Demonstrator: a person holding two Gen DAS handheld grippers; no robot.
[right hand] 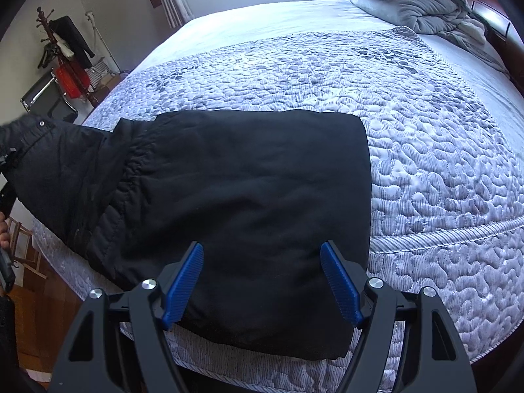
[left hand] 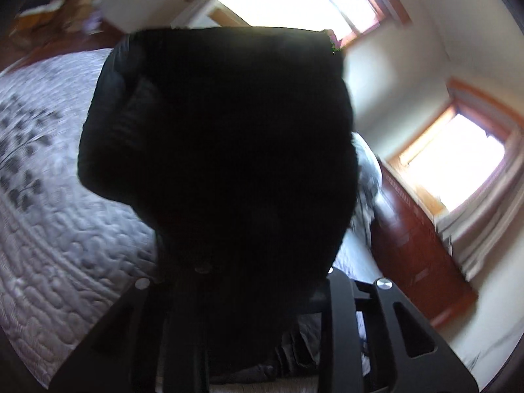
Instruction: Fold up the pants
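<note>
1. Bed (right hand: pixel 425 150): covered by a grey quilted coverlet with a pebble pattern; it fills most of the right wrist view and the left side of the left wrist view, where it is blurred.
2. Black pants (right hand: pixel 249 190): lying partly folded on the near part of the bed. The folded section lies flat with a straight edge to the right. A quilted end extends to the left, past the edge of the mattress, and is lifted off the surface at the frame's left edge.
3. Pants in the left wrist view (left hand: pixel 216 150): a raised mass of black fabric fills the centre, hiding the fingers and all beyond them.
4. Bedding (right hand: pixel 422 0): a crumpled grey heap at the far right corner of the bed, well apart from the pants.
5. Right gripper (right hand: pixel 262 281): jaws spread wide, blue ribbed pads (right hand: pixel 185 281) on either side of the near portion of the folded pants, nothing clamped between them.
6. Left gripper (left hand: pixel 249 301): only its black frame shows beneath the fabric; the lifted pants hang from it, so it appears to grasp them, though the pads are hidden.
7. Coat rack (right hand: pixel 62 52): standing by the far-left wall, holding dark garments.
</note>
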